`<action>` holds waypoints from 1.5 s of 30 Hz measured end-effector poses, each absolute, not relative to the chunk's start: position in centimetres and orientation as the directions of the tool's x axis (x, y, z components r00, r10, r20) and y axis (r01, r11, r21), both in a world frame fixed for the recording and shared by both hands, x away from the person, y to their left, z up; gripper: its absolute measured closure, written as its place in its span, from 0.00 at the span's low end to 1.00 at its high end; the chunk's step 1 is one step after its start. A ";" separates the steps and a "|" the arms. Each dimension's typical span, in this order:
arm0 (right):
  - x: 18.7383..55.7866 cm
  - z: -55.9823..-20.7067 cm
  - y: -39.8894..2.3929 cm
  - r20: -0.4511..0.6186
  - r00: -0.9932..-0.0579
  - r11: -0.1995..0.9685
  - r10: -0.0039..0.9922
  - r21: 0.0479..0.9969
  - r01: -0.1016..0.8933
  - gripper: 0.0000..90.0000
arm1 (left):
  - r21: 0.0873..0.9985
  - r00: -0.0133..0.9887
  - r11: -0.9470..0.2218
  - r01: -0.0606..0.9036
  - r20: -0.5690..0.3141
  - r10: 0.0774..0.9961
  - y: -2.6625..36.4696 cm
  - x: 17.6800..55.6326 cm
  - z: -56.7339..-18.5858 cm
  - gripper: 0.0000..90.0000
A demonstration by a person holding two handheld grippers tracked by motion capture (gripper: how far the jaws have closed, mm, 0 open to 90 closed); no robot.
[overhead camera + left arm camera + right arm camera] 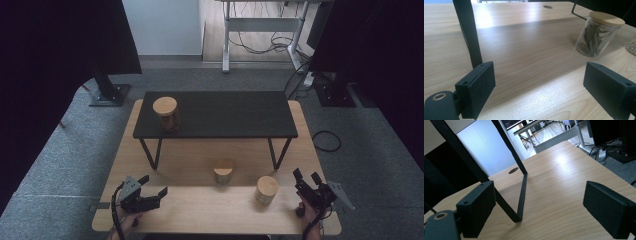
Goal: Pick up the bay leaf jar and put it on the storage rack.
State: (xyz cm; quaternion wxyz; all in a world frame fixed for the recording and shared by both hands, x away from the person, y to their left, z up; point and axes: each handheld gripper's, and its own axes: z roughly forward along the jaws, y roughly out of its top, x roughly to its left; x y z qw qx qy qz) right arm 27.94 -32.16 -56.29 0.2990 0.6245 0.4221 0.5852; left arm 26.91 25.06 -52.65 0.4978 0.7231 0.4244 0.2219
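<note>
Three glass jars with wooden lids are in the high view. One jar (165, 113) stands on the left end of a black shelf (225, 115). A second jar (223, 171) stands on the wooden table (200, 210) below the shelf's front edge, and a third jar (266, 190) is nearer and to its right. My left gripper (155, 184) rests open at the front left. My right gripper (306, 175) is open at the front right, just right of the third jar. In the left gripper view a jar of dried leaves (599, 33) stands beyond the open left gripper (539, 87). The right gripper (539, 207) holds nothing.
The shelf stands on thin black legs (469, 32) (522, 195), with free tabletop beneath it. Part of another jar (631, 46) shows at the left gripper view's right edge. Grey carpet (65, 155) surrounds the table; a desk frame and cables (265, 40) stand behind.
</note>
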 end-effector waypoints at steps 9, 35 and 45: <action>27.7 -56.2 -31.9 0.459 -0.050 -0.441 0.887 0.875 0.202 0.14 | 0.901 0.547 -0.136 0.411 -0.125 0.828 25.1 27.3 -53.3 0.11; 23.7 -52.9 -29.6 0.433 -0.189 -0.403 0.881 0.898 0.175 0.14 | 0.888 0.553 -0.104 0.447 -0.183 0.813 25.3 28.1 -54.3 0.11; 21.4 -51.3 -27.2 0.382 -0.273 -0.350 0.883 0.923 0.162 0.14 | 0.884 0.546 -0.104 0.456 -0.186 0.817 25.4 28.3 -54.5 0.11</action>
